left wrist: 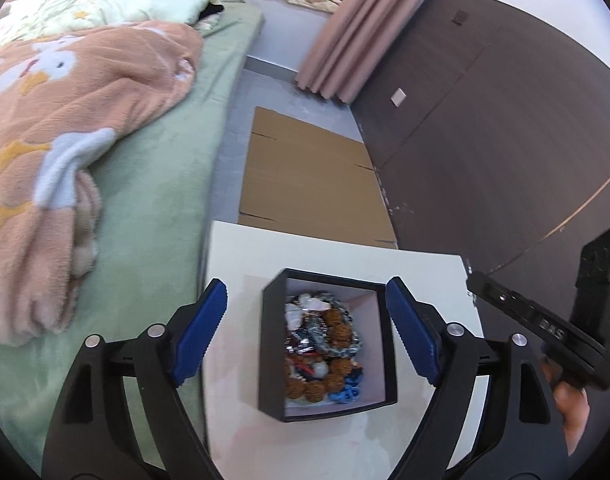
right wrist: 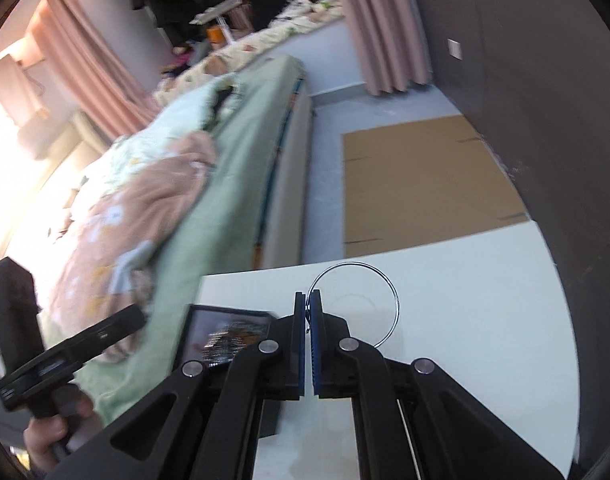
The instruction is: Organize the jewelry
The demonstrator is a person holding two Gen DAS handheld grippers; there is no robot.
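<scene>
Right gripper pinches a thin silver bangle above a white table while the left gripper hovers spread over a black box of jewelry

The right gripper has its blue pads clenched on the rim of the silver bangle, a thin, smooth metal hoop standing out ahead of the fingertips over the matte white table. The left gripper is released, its ridged blue pads either side of the black box without touching it. The box is square, pale-lined, and holds a jumble of knobbly brown beads, glossy white pieces and blue bits. To finish well, probably carry the hoop level over the box and lower it in before letting go, as slick metal may slip. A soft green bed lies beside
</scene>
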